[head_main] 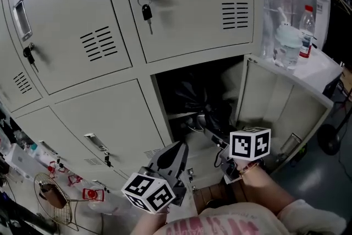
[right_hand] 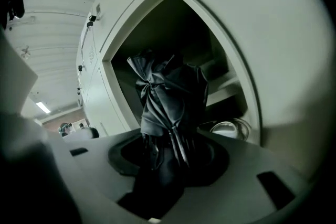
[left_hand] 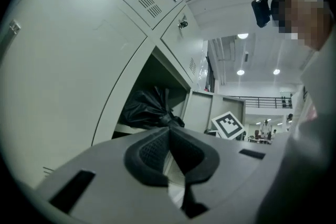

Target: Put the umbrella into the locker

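The black folded umbrella (right_hand: 169, 94) sticks out forward from my right gripper (right_hand: 169, 150), whose jaws are shut on its lower part. Its bunched canopy reaches into the open locker compartment (head_main: 192, 91), above a shelf. In the head view the right gripper (head_main: 213, 138) points into that dark opening, and the umbrella (head_main: 193, 97) shows only as a dark mass inside. My left gripper (head_main: 177, 149) hangs below and left of the opening, in front of a closed door, holding nothing. In the left gripper view its pads meet, so the left gripper (left_hand: 169, 132) is shut; the umbrella (left_hand: 148, 107) lies beyond it.
The compartment's door (head_main: 281, 100) stands swung open at the right. A water bottle (head_main: 307, 29) and a plastic jug (head_main: 287, 44) stand on a white top behind it. Keys (head_main: 147, 10) hang from the locker above. A metal bowl (right_hand: 229, 128) sits low inside. A wire basket (head_main: 53, 196) is lower left.
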Available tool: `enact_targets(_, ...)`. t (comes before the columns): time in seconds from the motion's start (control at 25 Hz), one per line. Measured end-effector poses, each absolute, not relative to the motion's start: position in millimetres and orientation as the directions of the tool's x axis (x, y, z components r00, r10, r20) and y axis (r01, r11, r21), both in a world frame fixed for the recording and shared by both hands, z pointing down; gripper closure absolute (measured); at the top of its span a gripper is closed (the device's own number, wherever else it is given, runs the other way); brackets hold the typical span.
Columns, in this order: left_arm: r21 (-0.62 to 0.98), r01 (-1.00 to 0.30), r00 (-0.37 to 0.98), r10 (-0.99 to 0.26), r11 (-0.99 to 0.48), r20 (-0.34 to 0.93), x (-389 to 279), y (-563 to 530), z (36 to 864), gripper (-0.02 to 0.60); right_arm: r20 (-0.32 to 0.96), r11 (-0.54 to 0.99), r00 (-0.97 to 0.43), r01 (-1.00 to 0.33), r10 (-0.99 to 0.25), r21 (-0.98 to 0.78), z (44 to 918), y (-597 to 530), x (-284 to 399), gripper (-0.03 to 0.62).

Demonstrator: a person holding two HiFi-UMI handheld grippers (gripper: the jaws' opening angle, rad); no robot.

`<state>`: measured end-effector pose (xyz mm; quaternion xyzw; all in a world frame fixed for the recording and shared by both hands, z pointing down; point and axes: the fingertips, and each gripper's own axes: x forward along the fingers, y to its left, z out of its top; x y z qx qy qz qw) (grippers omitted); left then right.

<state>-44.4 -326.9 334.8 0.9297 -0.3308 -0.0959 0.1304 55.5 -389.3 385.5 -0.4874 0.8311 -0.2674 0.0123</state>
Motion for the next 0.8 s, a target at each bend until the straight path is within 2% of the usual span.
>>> enact_targets(0.56,0.221,-0.536,0.816,-0.567,-0.815,-0.114,-29.8,-337.2,306.0,0.580,0.271,0.407,-0.469,-0.877,-0.841,-0.255,349.4,-452.3,57.7,0.427)
enact_targets(0.8,0.189,-0.559,0.814,-0.578,-0.807,-0.059,-32.4,-336.4,318.5,0.580,0.293,0.414,-0.432,-0.902,-0.853,-0.125,346.6,-476.0,57.5,0.427)
